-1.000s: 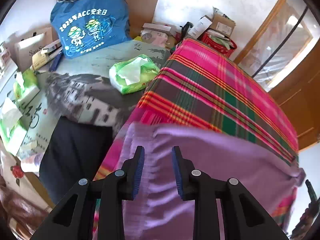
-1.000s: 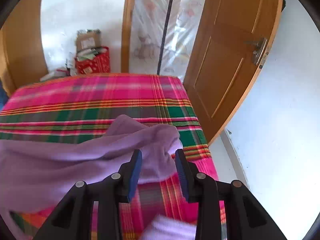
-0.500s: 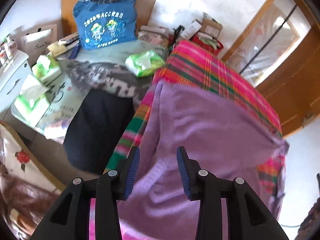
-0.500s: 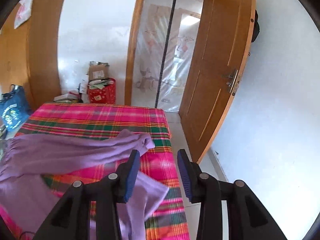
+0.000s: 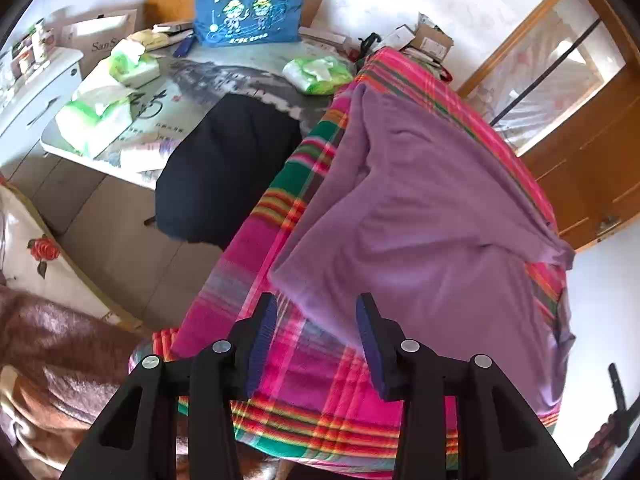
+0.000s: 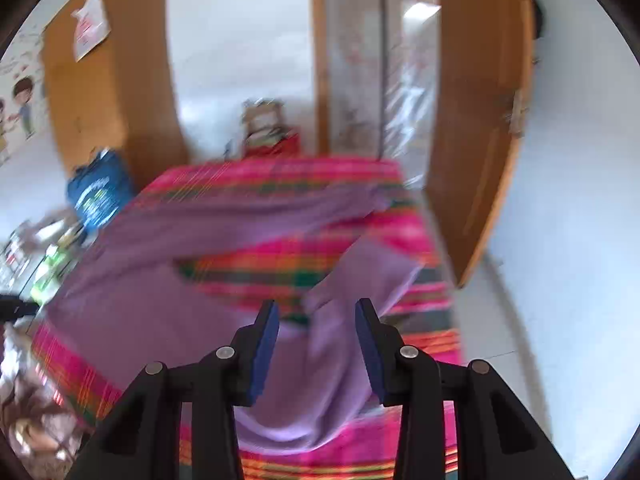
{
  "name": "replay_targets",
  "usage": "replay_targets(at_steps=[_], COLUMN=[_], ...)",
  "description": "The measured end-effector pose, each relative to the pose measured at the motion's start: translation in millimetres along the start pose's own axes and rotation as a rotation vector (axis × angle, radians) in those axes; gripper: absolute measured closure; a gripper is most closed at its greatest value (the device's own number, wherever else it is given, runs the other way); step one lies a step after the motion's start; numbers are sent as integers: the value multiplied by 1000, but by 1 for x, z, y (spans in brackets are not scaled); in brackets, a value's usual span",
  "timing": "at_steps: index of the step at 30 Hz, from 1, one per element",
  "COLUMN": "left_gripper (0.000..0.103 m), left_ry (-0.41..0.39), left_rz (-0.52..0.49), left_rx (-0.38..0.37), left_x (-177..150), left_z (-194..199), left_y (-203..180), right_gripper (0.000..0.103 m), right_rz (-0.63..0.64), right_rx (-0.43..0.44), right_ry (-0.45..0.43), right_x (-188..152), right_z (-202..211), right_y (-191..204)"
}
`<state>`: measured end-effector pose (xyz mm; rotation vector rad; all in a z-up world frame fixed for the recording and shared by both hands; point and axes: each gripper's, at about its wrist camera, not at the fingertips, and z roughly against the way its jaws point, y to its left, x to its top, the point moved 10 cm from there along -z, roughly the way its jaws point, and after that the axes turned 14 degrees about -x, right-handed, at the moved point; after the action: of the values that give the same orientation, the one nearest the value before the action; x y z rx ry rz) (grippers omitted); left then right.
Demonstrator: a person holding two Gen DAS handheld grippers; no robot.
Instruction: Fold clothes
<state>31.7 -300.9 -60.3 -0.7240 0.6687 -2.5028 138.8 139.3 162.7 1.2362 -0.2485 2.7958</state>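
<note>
Lilac fleece, the garment (image 5: 420, 208) to be folded, lies spread over the plaid pink-and-green blanket (image 5: 280, 344) that covers the desk. A second ago both claws stood low over the cloth at the far edge, the left one almost on the fabric; both views now take in nearly the whole garment, which reads as the hands having let go and drawn back. This suggests one laying-out or folding stroke is finished and the next grasp is not yet chosen.

Left view: the left claw (image 5: 316, 340) hangs above the near corner of the garment, its blue pads apart and widening, with nothing pressed between them. At far left a white paper bag (image 5: 100, 36) carries lettering that starts "SanS", the rest hidden. Behind it a blue tote bag (image 5: 246, 0) reads "2025年ACC安全日" above two cartoon figures. Green-and-white tissue packs (image 5: 100, 116) and a dark chair back (image 5: 228, 168) stand beside the desk.

Right view, blurred: the right claw (image 6: 316, 338) has its pads apart, empty, over a sleeve (image 6: 360, 272) that lies on the blanket. The other sleeve stretches along the far edge. A paper notice (image 6: 91, 24) on the wooden cabinet is too smeared to read. The wooden door (image 6: 480, 120) stands open at right.
</note>
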Motion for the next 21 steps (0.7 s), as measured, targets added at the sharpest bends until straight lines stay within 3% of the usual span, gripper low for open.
replay_targets(at_steps=[5,9,14,21], left_gripper=[57,56,55,55], left_ry=[-2,-22,-29,-52], left_rz=[67,142,180,216], left_rx=[-2,-41,-58,-86], left_x=[-9,-8,-5,1], left_z=[-9,-14,-20,-23], left_y=[12,16,16,14], right_gripper=[63,63,63,60], right_rz=[105,226,371,521], right_rx=[159,254,317,357], right_ry=[90,99,75,40], right_x=[-50,-74,-98,-119], right_z=[-22,-26,-20,-13], right_y=[75,135,194,237])
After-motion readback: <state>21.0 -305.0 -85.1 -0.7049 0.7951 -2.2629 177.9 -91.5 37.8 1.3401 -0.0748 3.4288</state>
